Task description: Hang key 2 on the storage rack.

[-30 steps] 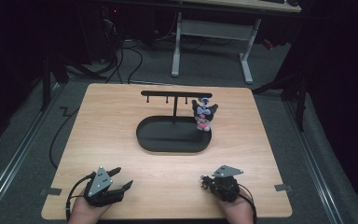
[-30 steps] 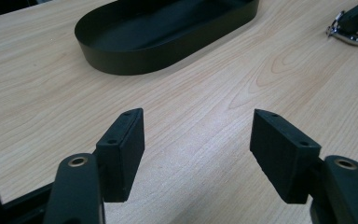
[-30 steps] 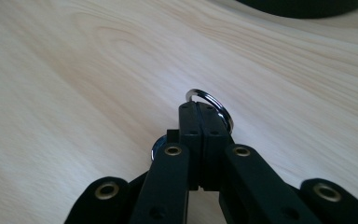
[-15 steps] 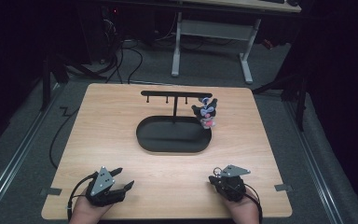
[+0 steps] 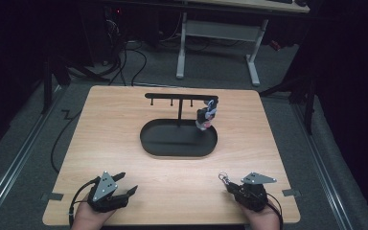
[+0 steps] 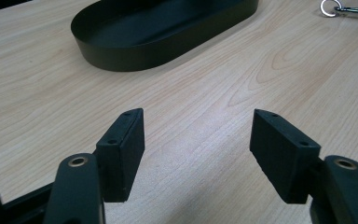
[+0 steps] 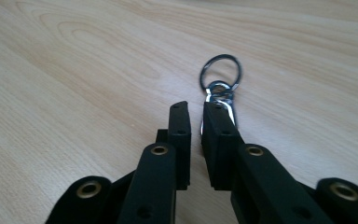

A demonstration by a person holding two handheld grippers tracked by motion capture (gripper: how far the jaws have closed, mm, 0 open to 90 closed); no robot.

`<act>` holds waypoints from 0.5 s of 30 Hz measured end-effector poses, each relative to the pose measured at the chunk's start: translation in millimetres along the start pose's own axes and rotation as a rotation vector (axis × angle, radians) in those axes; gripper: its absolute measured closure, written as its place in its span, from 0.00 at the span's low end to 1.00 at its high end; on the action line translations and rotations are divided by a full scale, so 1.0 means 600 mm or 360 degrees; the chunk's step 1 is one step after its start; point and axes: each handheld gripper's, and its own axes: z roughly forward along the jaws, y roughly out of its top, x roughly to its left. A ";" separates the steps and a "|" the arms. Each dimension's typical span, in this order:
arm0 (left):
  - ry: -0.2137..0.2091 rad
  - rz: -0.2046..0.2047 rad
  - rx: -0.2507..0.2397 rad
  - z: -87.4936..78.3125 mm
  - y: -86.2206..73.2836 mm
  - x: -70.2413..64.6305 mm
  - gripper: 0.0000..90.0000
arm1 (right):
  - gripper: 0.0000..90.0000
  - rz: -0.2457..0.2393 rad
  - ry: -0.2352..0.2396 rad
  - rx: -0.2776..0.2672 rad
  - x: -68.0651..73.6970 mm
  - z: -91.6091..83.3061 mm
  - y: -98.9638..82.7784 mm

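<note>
Right hand-held gripper (image 7: pixel 195 122): jaws just easing apart to a narrow slit, keyring clip (image 7: pixel 220 91) lying on desk (image 5: pixel 124 124) at their tips, seemingly released | left hand-held gripper (image 6: pixel 196 140): wide, nothing between | black tray (image 5: pixel 178 139): we see nothing loose inside; charm (image 5: pixel 206 116) hangs from its rack.

keyring (image 5: pixel 224 178) on table (image 5: pixel 115 124), tray (image 5: pixel 178 139) behind

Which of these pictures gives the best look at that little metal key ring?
The right gripper view: the key ring lies close up on the wood, its clip beside the jaws. The left gripper view catches it far off at the top corner; the high view shows a speck.
</note>
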 end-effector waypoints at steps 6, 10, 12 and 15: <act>0.0010 0.0003 0.0000 -0.001 -0.001 0.003 0.40 | 0.78 0.0066 0.0020 0.0035 -0.022 -0.013 0.006; 0.0010 -0.0008 -0.0004 -0.001 -0.002 0.006 0.40 | 0.74 0.0022 -0.0014 0.0115 -0.027 -0.011 0.010; 0.0012 -0.0010 -0.0005 -0.002 -0.002 0.006 0.40 | 0.72 0.0014 -0.0006 0.0223 -0.031 -0.005 0.011; 0.0015 0.0009 -0.0009 -0.004 0.000 0.004 0.40 | 0.69 0.0000 -0.0006 0.0313 -0.036 -0.003 0.015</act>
